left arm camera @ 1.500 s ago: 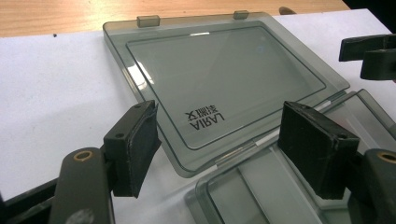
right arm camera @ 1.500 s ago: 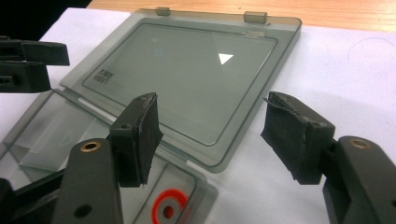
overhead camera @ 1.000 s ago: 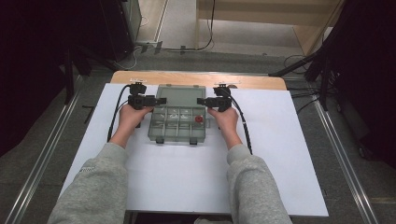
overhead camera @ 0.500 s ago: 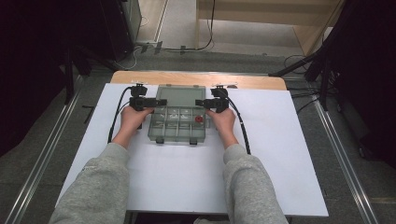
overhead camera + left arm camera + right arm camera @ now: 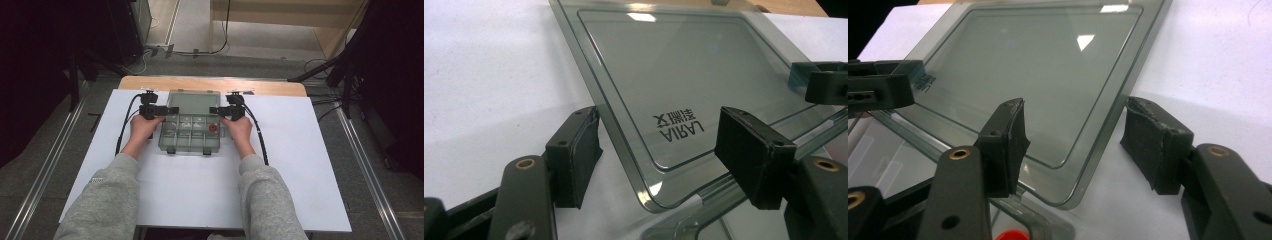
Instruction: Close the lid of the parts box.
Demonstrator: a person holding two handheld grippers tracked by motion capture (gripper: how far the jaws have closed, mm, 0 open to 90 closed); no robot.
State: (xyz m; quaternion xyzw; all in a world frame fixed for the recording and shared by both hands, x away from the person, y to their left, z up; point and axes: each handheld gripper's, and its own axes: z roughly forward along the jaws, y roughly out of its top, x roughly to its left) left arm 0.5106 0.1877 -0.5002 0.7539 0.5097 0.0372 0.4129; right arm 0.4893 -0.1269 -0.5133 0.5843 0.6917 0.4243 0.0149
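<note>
A clear compartment box (image 5: 190, 136) lies on the white table with its lid (image 5: 194, 102) folded open behind it. A red piece (image 5: 212, 128) sits in a right-hand compartment and shows as the red piece (image 5: 1010, 235) in the right gripper view. My left gripper (image 5: 172, 110) reaches in from the left at the hinge line. Its jaws have just been closing, and the lid (image 5: 684, 65) corner stands between them unpressed, in my left gripper (image 5: 664, 150). My right gripper (image 5: 216, 110) mirrors it; its jaws have also been closing around the lid (image 5: 1033, 65) corner, with my right gripper (image 5: 1078, 145) apart from it.
The white tabletop (image 5: 300, 165) spreads wide around the box, with a wooden strip (image 5: 210, 84) along its far edge. Black cables (image 5: 257, 135) trail from both grippers across the table. Dark equipment and floor rails flank the table.
</note>
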